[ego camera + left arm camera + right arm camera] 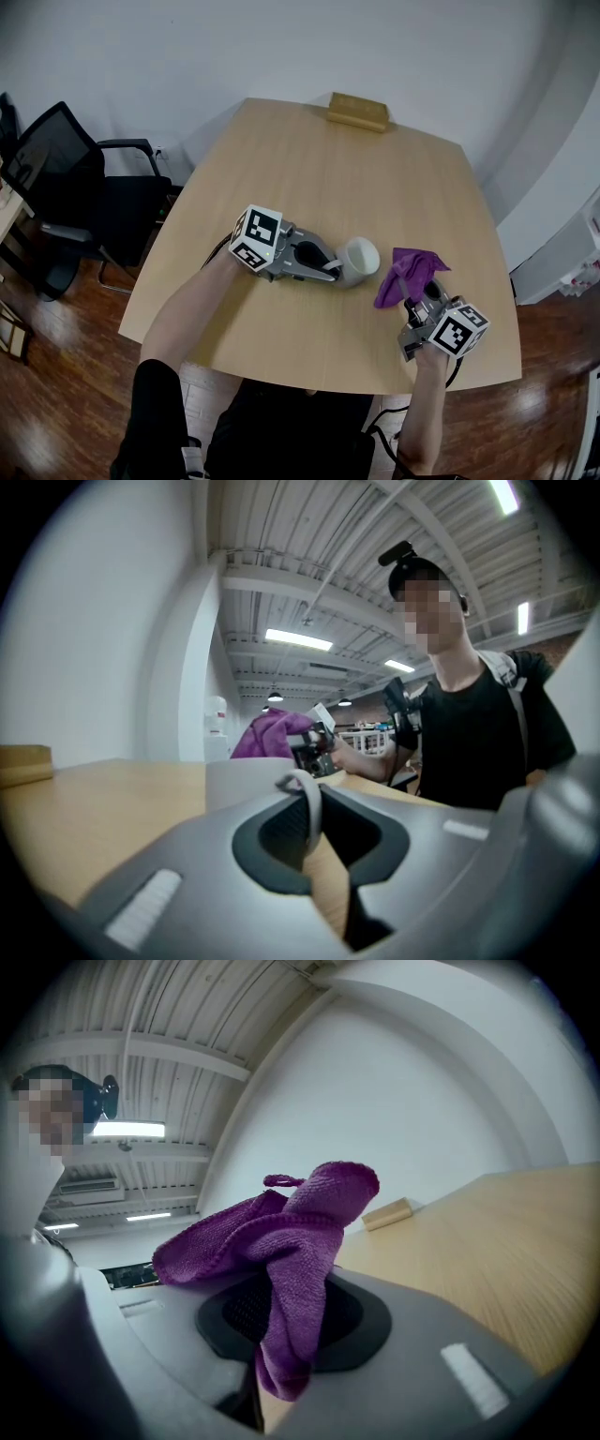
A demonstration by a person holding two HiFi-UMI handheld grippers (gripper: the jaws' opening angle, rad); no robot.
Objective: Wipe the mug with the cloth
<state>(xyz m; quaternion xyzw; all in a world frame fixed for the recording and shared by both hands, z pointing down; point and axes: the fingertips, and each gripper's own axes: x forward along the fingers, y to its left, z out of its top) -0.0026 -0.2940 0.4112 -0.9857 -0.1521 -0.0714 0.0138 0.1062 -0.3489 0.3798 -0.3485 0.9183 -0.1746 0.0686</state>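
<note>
A white mug (359,258) stands upright on the wooden table (319,178), right of its middle. My left gripper (332,273) reaches in from the left and is shut on the mug's handle (307,803), which sits pinched between its jaws, with the mug body (246,782) just beyond. A purple cloth (409,271) hangs bunched from my right gripper (413,302), which is shut on it just right of the mug and apart from it. In the right gripper view the cloth (298,1241) drapes over the jaws and hides the fingertips.
A small wooden block (357,111) lies at the table's far edge. A black office chair (70,192) stands left of the table on the wood floor. The table's near edge runs just below my right gripper.
</note>
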